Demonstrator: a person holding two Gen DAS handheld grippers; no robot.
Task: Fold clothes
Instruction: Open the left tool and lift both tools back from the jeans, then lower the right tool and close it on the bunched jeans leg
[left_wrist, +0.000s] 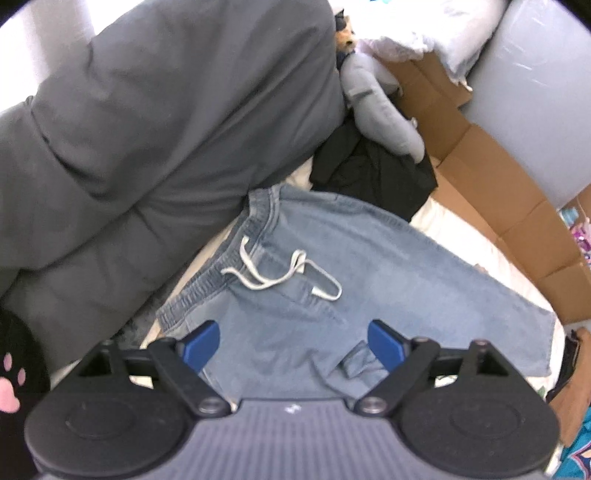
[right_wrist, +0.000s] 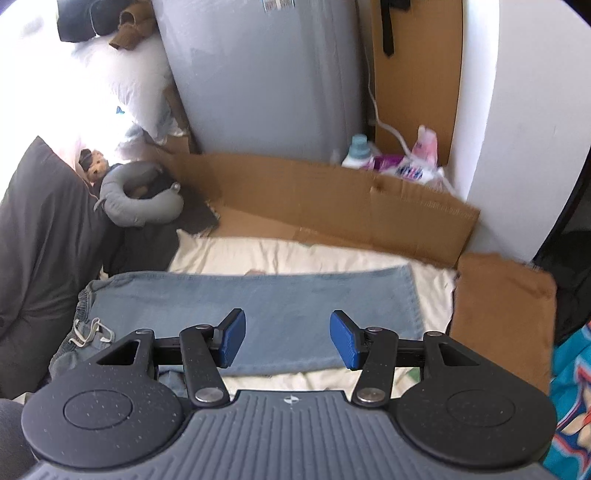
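Observation:
Light-blue denim trousers (left_wrist: 369, 258) with an elastic waistband and a white drawstring (left_wrist: 273, 273) lie flat on a cream sheet. My left gripper (left_wrist: 291, 332) hovers over them near the waist. It is open, and nothing is between its blue pads (left_wrist: 201, 345). In the right wrist view the trousers (right_wrist: 277, 295) form a long flat band with the hem to the right. My right gripper (right_wrist: 288, 321) is above the band's near edge, open and holding nothing. The drawstring (right_wrist: 90, 334) shows at the lower left.
A grey duvet (left_wrist: 147, 129) is piled to the left, with a black garment (left_wrist: 376, 170) and a grey neck pillow (left_wrist: 380, 110) behind the trousers. Flattened cardboard (right_wrist: 332, 199) borders the cream sheet (right_wrist: 295, 258) at the back and right. A teal patterned cloth (right_wrist: 572, 387) lies at the right edge.

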